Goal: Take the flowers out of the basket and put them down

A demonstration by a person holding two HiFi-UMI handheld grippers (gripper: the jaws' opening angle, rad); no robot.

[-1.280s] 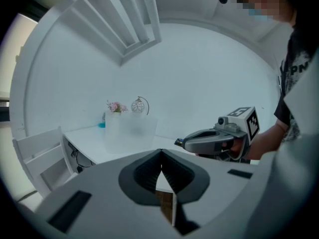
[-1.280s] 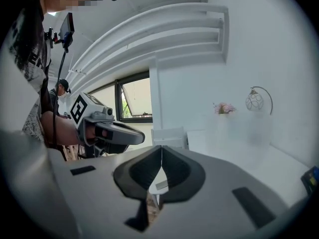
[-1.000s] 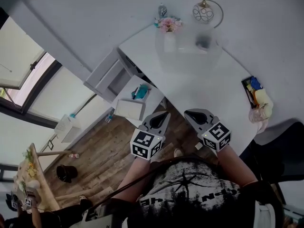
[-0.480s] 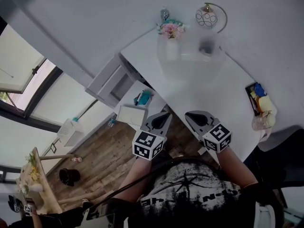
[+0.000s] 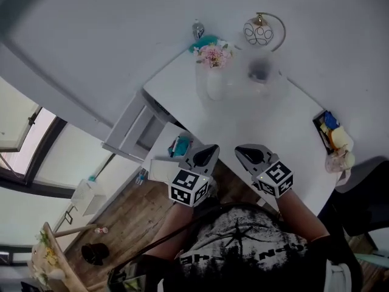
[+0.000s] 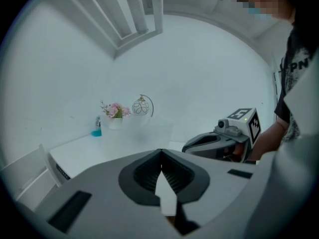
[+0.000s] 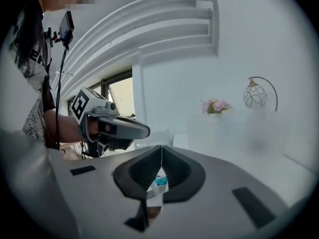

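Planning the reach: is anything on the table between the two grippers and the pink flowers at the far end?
Nothing visible. Only bare white table lies between the left gripper, the right gripper and the flowers. The wire ornament stands beside them, off that line.

— What sort of place are we in?
— We take it for a room in a home: we see a white table (image 5: 267, 132), wood-plank floor (image 5: 124, 221), a big window (image 5: 67, 163), pink flowers (image 5: 213, 56) and a wire ornament (image 5: 259, 32).
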